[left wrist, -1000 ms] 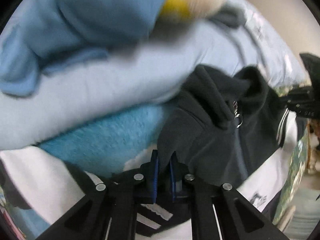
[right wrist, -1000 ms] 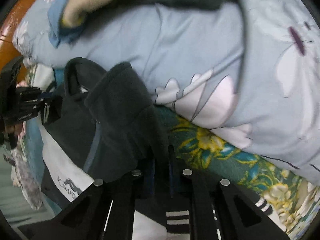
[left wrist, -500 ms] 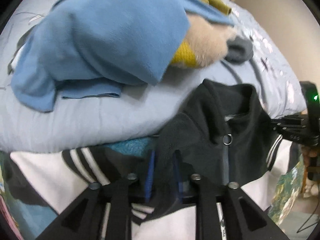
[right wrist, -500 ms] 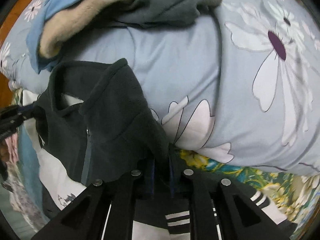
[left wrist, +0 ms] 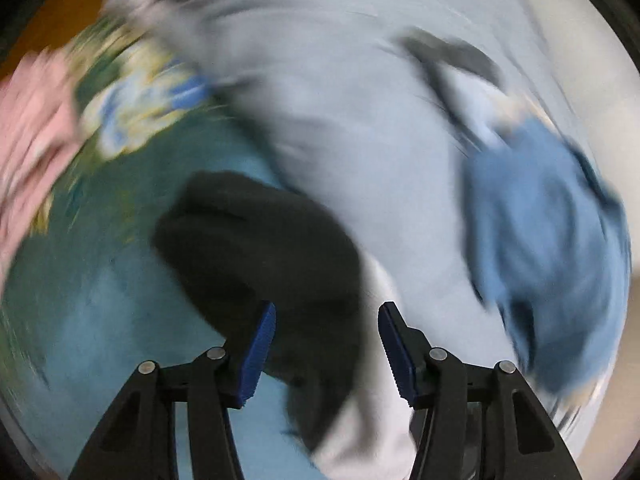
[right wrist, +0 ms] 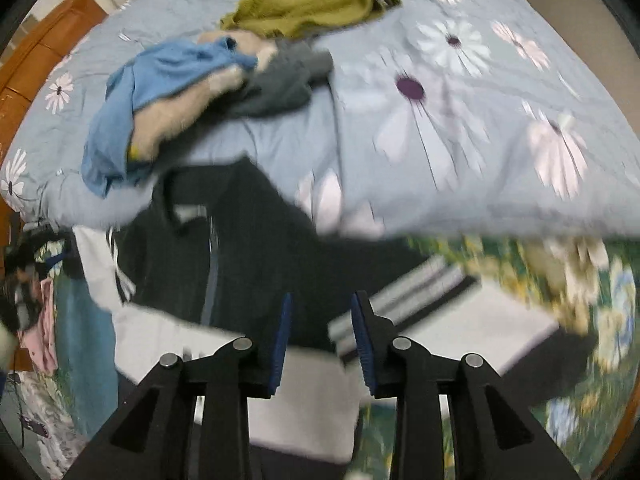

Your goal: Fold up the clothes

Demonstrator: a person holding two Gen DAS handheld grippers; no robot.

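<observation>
A dark grey fleece jacket (right wrist: 224, 256) with a front zip lies spread on top of a white garment with black stripes (right wrist: 404, 300) on the bed. My right gripper (right wrist: 320, 340) is open just above the jacket's lower part, holding nothing. My left gripper (left wrist: 326, 344) is open too, with a dark fleece sleeve (left wrist: 256, 248) lying beyond and between its fingers, not clamped. The left wrist view is heavily blurred by motion.
A pile of clothes lies further back on the grey-blue floral duvet (right wrist: 460, 120): a blue garment (right wrist: 160, 76), a beige fleece (right wrist: 180, 120), a grey item (right wrist: 288, 80) and an olive one (right wrist: 312, 4). A green floral sheet (right wrist: 580, 304) and an orange headboard (right wrist: 36, 64) border the bed.
Both grippers have opened and let go of the dark fleece jacket, which now lies flat. The left gripper has swung quickly to a new angle; the right has pulled back.
</observation>
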